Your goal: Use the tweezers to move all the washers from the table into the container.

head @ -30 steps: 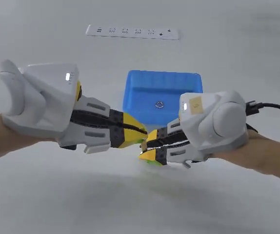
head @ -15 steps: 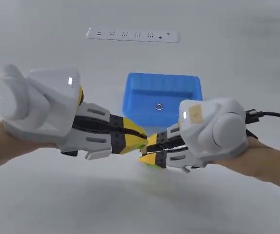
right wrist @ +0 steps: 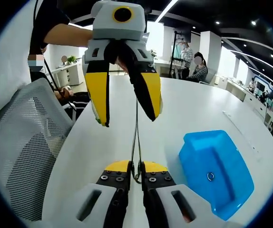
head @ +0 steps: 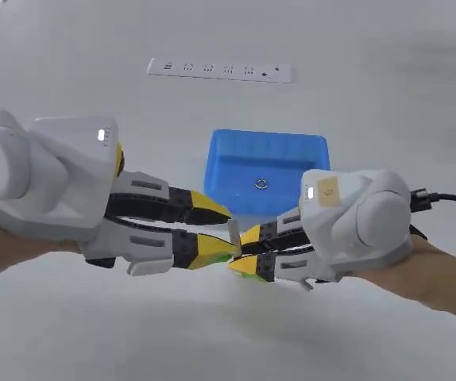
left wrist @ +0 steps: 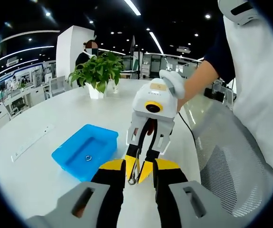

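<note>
Left gripper (head: 229, 232): jaws apart, flanking tweezers (right wrist: 136, 137), frame centre.
Right gripper (right wrist: 135, 167): clamped on tweezers.
Container (head: 268, 140): upper centre, one washer (head: 261, 185) inside.

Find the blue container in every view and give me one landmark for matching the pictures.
Head view: the container sits at centre, a little above the middle.
Left gripper view: the container is lower left of centre.
Right gripper view: the container is at lower right, to the right of the tweezers.
Shared landmark: the single washer lying inside the container.
</note>
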`<state>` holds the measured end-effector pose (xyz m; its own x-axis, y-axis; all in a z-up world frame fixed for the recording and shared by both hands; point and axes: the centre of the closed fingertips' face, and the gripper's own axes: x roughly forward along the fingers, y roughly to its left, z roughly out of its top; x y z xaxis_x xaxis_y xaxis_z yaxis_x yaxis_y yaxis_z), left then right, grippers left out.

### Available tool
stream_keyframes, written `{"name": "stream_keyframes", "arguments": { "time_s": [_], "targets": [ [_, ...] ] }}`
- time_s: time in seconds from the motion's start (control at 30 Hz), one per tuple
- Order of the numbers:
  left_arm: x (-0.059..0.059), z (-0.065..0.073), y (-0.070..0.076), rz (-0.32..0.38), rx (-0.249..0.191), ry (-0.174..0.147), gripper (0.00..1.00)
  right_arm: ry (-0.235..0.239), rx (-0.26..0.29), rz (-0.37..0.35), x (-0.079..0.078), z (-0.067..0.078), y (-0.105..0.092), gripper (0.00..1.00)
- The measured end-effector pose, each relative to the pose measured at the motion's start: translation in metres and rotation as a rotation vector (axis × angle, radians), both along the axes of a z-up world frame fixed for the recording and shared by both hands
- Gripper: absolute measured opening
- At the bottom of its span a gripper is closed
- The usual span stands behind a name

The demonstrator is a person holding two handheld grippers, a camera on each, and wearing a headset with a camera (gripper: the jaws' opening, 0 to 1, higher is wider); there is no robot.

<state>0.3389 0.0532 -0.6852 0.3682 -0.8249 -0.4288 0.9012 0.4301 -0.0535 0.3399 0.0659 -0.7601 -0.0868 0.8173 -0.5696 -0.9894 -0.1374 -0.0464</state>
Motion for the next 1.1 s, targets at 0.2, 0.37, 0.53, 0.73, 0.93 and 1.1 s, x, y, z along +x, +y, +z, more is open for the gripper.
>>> {"name": "stream_keyframes", "arguments": {
  "time_s": [0.2,0.37,0.53,0.73,0.93,1.1],
  "targets": [
    [-0.001,0.004,0.012,0.047,0.007,-0.014,0.44,-0.011,0.012,0.001,-0.001,0.013,-0.003,0.09],
    [0.001,0.008,0.024,0.115,0.002,-0.041,0.66,-0.024,0.021,0.007,0.001,0.026,-0.004,0.09],
    [0.001,0.010,0.033,0.172,-0.015,-0.051,0.79,-0.033,0.042,0.002,0.007,0.044,-0.004,0.09],
    [-0.002,0.008,0.041,0.223,-0.025,-0.048,0.93,-0.064,0.058,0.001,0.016,0.064,-0.003,0.09],
    [-0.005,0.006,0.046,0.251,-0.041,-0.041,0.99,-0.086,0.069,-0.010,0.034,0.076,-0.001,0.09],
    [-0.007,0.005,0.048,0.261,-0.047,-0.036,0.99,-0.104,0.082,-0.037,0.054,0.084,0.002,0.09]
  ]
}}
